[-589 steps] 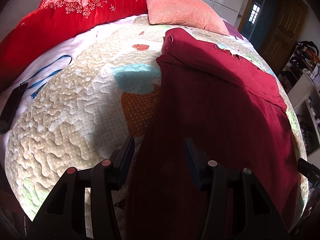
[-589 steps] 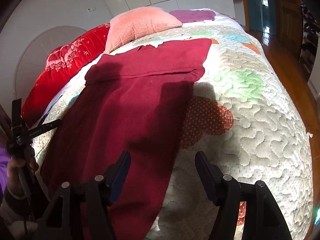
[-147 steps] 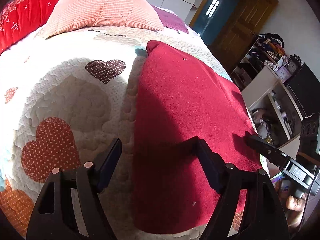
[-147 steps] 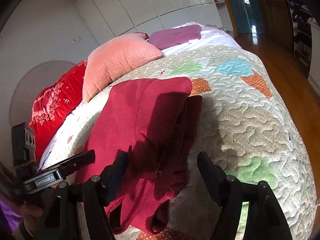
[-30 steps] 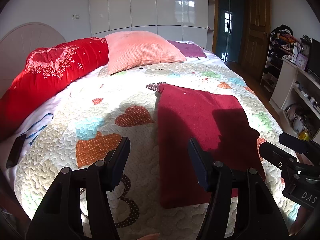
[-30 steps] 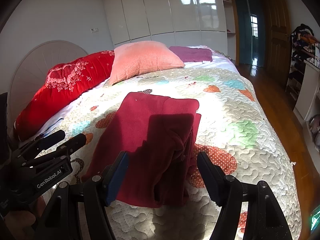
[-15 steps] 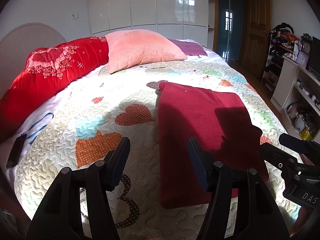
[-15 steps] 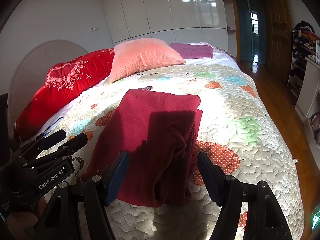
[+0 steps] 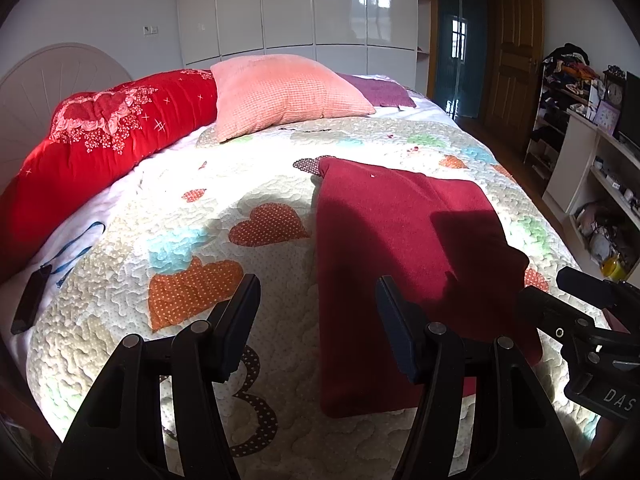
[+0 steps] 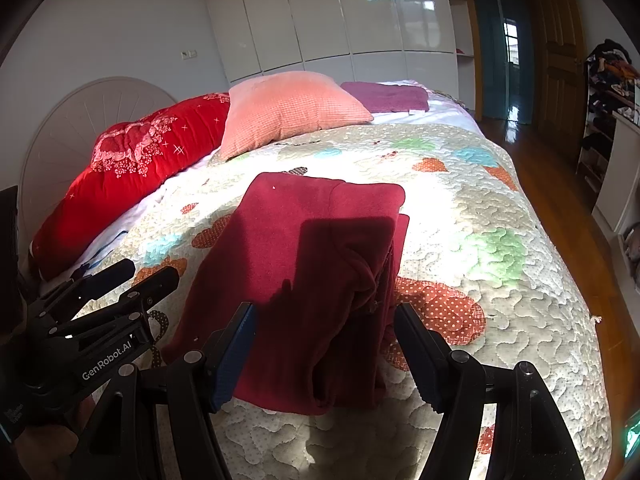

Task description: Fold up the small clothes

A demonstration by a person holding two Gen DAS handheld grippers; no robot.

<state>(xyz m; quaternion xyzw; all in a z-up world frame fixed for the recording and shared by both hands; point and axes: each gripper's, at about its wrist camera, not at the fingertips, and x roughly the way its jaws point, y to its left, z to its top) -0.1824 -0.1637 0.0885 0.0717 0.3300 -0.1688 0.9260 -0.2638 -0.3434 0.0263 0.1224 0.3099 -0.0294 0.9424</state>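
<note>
A dark red garment (image 9: 404,264) lies folded into a long rectangle on the quilted bed (image 9: 208,216). In the right wrist view the garment (image 10: 312,264) shows bunched layers along its right edge. My left gripper (image 9: 318,292) is open and empty, raised above the bed beside the garment's left edge. My right gripper (image 10: 324,320) is open and empty, raised over the garment's near end. The right gripper also shows at the right edge of the left wrist view (image 9: 576,312), and the left gripper at the left of the right wrist view (image 10: 120,284).
A pink pillow (image 9: 280,92), a red bolster (image 9: 108,140) and a purple cloth (image 9: 380,90) lie at the head of the bed. A dark flat object with a blue strap (image 9: 28,304) lies at the bed's left edge. Shelves (image 9: 600,168) stand to the right.
Over the last second both grippers stayed open and raised, with only a slight shift of view. Earlier they were low over the garment, which has since been folded narrower.
</note>
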